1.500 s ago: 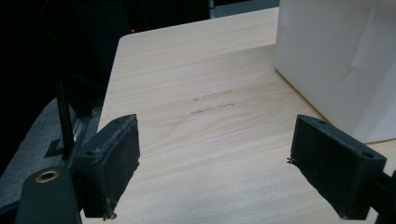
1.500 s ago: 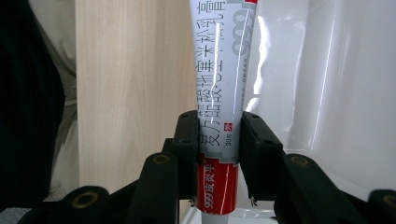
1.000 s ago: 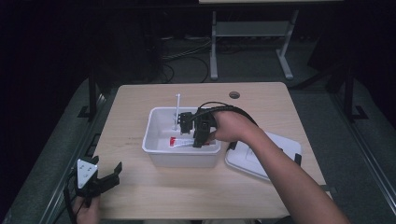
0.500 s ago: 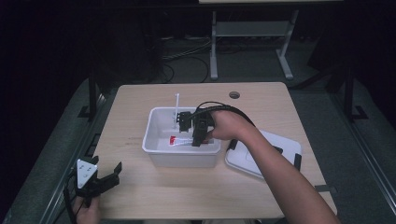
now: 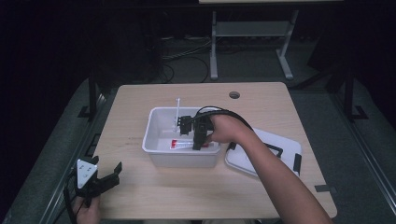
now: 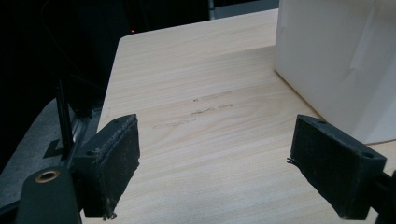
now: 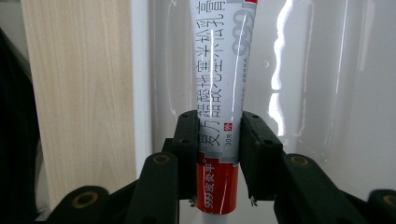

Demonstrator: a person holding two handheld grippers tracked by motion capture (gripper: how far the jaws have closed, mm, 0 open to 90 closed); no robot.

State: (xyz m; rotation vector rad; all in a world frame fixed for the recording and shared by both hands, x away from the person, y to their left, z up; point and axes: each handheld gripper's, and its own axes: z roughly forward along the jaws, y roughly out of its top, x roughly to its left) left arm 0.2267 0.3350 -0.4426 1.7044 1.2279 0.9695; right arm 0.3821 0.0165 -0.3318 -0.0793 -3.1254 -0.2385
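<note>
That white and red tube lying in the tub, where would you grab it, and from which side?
Grab the tube across its flat sides near the red end, from above, since the white tub walls block a sideways approach. It lies flat on the tub floor, and the right hand-held gripper is shut on it exactly there.

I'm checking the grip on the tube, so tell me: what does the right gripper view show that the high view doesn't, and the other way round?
Right gripper view alone: the printed characters and red end band of the white ointment tube, with the right tongs closed on its two sides.

High view alone: the white lid lying on the table to the right of the bin, the thin white stick leaning in the bin, and the left tongs open at the table's near left corner.

Both: the tube inside the white plastic bin, and the wooden table.
</note>
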